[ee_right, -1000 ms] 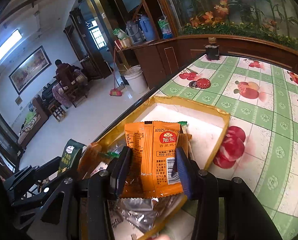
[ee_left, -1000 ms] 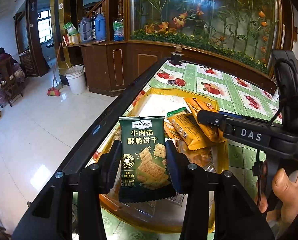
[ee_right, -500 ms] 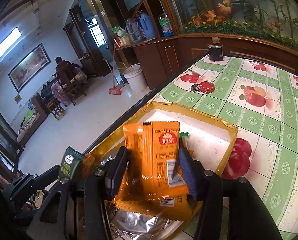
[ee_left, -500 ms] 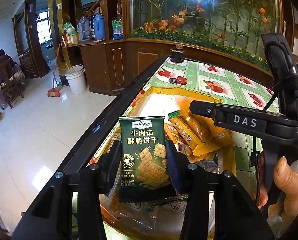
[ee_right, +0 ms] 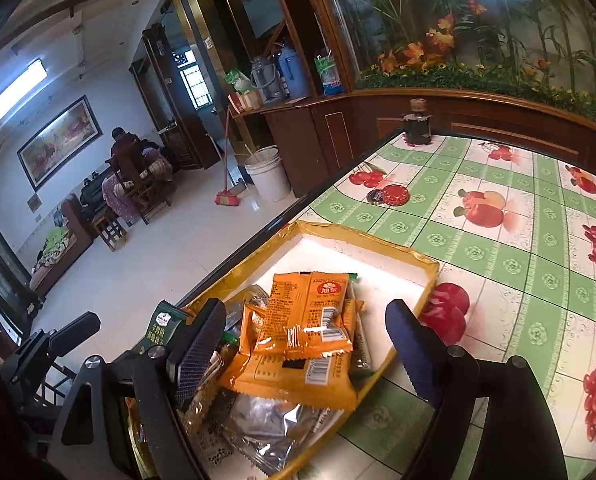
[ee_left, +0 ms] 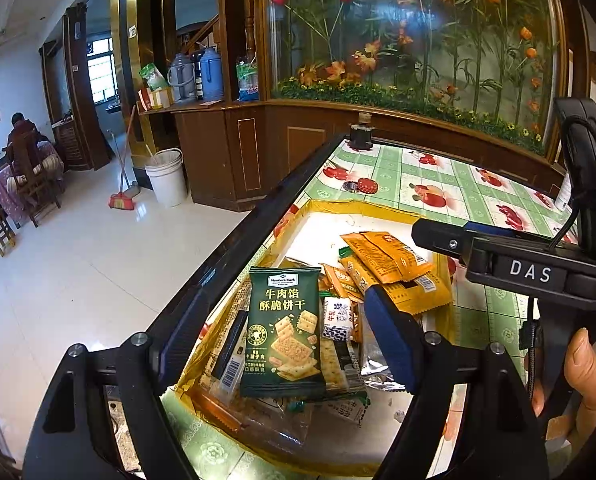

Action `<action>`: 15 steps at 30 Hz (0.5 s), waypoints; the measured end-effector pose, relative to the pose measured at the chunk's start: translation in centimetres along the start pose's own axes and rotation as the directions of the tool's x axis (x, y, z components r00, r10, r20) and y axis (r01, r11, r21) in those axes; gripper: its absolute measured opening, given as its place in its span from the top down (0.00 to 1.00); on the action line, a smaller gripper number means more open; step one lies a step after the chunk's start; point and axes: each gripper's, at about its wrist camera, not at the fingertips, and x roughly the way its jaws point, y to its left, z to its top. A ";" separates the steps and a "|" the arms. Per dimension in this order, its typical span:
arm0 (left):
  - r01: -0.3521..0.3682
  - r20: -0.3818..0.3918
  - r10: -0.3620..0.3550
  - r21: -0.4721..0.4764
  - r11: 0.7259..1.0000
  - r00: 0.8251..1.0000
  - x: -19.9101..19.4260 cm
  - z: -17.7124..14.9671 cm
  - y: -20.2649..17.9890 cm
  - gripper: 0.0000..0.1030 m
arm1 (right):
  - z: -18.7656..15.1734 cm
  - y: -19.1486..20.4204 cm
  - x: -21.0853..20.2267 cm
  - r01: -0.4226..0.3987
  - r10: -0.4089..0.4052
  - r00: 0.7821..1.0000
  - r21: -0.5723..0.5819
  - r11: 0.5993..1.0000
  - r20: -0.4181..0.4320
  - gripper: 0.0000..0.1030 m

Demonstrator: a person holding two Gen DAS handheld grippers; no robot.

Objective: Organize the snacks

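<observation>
Both grippers have just been opening. The left gripper [ee_left: 285, 328] stands apart around the green cracker packet [ee_left: 283, 332] over the yellow tray [ee_right: 382, 236]; the right gripper [ee_right: 310, 340] stands apart, the orange packet [ee_right: 310, 312] lying free in the tray.

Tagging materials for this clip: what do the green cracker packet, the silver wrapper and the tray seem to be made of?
Green cracker packet: printed plastic film, glossy, with crimped ends. Silver wrapper: metallised foil film, crinkled and mirror-bright. Tray: probably foam or card, white inside, rim wrapped in shiny, wrinkled yellow tape.
</observation>
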 end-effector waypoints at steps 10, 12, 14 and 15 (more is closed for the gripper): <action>0.012 0.010 -0.012 0.023 1.000 1.000 -2.3 -0.9 -0.3 0.22 | -1.4 0.2 -3.6 -0.052 0.052 0.999 -0.058 0.997 0.004 0.18; 0.000 0.009 0.000 0.029 1.000 1.000 -2.9 -1.2 -0.4 0.19 | -2.1 0.4 -4.4 -0.064 0.065 0.998 -0.081 0.995 0.000 0.17; -0.010 0.005 0.010 0.038 0.999 1.000 -3.5 -1.4 -0.5 0.18 | -3.0 0.5 -5.2 -0.084 0.084 0.996 -0.102 0.991 -0.006 0.17; -0.017 0.000 0.017 0.041 0.999 1.000 -3.7 -1.6 -0.6 0.18 | -3.3 0.5 -5.6 -0.096 0.096 0.995 -0.105 0.990 -0.010 0.17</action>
